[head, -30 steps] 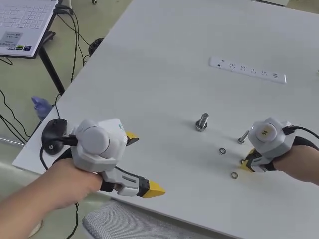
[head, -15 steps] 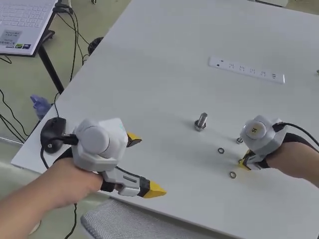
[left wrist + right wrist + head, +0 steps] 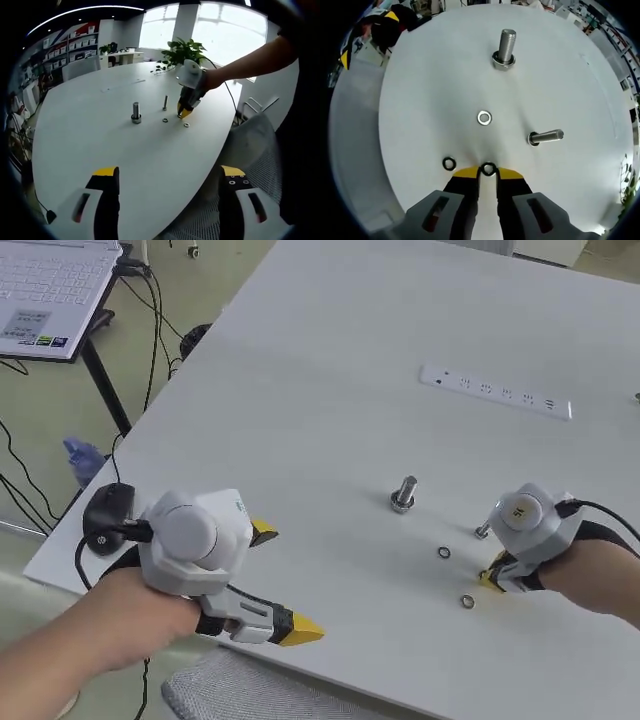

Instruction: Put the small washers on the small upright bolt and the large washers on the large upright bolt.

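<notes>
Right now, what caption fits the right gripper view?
Right claw pinches a dark washer; large bolt and small bolt stand beyond.

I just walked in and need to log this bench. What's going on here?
A person works at a white table with a gripper in each hand. The right gripper is down on the table, with its jaws closed in on a dark washer near the small bolt. A silver washer and a second dark washer lie loose nearby. The large bolt stands beyond them. The left gripper is open and holds nothing.
</notes>
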Motion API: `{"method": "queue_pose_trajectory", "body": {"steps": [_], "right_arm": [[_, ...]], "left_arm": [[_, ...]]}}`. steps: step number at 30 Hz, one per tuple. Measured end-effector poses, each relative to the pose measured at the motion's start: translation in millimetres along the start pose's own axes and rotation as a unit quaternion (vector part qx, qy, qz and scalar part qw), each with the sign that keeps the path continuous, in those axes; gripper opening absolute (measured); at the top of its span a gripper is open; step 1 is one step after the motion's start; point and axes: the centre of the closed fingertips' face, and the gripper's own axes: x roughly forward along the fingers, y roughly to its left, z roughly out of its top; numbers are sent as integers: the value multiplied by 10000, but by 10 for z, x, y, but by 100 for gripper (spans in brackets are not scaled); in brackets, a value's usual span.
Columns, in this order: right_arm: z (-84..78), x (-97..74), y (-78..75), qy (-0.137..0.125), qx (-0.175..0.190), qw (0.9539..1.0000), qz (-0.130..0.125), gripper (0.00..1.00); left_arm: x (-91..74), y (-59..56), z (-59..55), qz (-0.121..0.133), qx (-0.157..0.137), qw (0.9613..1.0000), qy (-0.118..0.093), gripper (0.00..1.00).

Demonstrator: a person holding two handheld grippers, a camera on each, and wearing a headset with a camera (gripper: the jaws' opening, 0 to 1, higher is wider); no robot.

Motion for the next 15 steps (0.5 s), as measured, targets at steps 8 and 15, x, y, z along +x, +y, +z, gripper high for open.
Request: {"method": "queue_pose_trajectory", "body": {"steps": [8, 15], "right_arm": [[-37, -33, -55, 26, 100, 9999, 49, 13], [-33, -125, -145, -54, 284, 9995, 84, 13]], "left_arm": [[-9, 24, 38, 54, 29, 10000, -18, 81], [19, -7, -4, 14, 53, 10000, 74, 80]]}}
